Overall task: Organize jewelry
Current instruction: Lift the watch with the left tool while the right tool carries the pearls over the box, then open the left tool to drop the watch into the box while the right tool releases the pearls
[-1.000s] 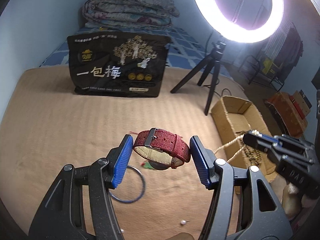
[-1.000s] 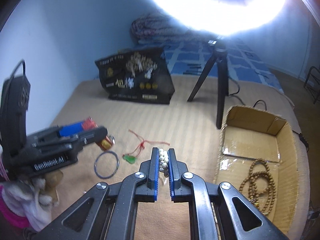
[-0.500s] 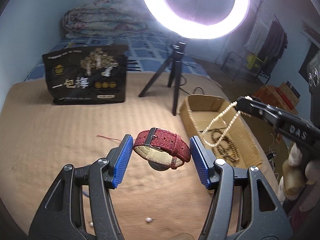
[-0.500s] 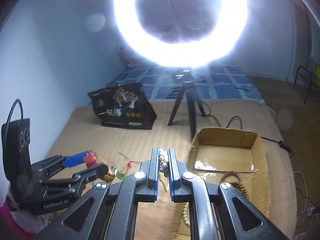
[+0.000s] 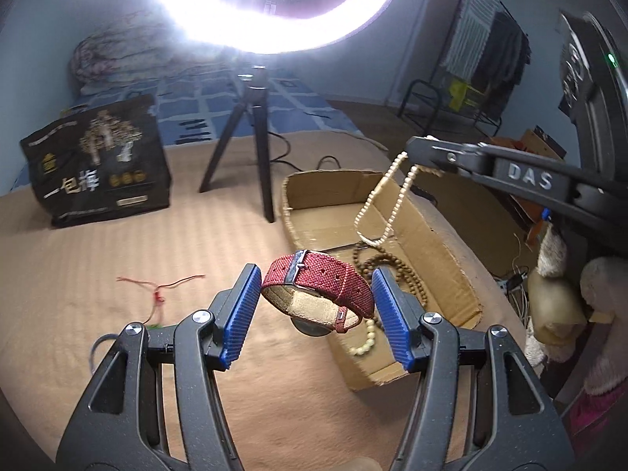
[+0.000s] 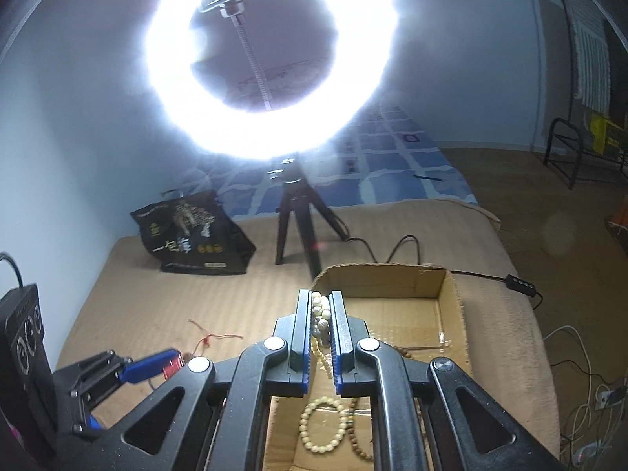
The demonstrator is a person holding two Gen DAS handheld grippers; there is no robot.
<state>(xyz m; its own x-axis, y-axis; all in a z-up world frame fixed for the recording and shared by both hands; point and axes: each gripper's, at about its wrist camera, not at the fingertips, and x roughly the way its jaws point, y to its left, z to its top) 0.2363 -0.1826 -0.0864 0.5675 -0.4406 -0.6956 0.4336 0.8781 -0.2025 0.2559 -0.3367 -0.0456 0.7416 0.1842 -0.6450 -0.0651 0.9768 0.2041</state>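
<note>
My left gripper (image 5: 316, 298) is shut on a red fabric-strap watch (image 5: 318, 286) and holds it in the air at the near left edge of the cardboard box (image 5: 451, 263). My right gripper (image 6: 321, 310) is shut on a cream bead necklace (image 6: 320, 314), which hangs down over the box (image 6: 451, 314); the necklace also shows in the left wrist view (image 5: 386, 204). A brown bead string (image 5: 376, 267) and a cream bead bracelet (image 6: 324, 426) lie inside the box.
A red cord with a green pendant (image 5: 159, 292) and a metal bangle (image 5: 96, 347) lie on the tan mat left of the box. A ring light on a black tripod (image 5: 255, 145) and a black bag (image 5: 98, 165) stand behind.
Both grippers have moved right toward the box. The necklace now hangs over the box interior, and the watch is at the box's near left edge.
</note>
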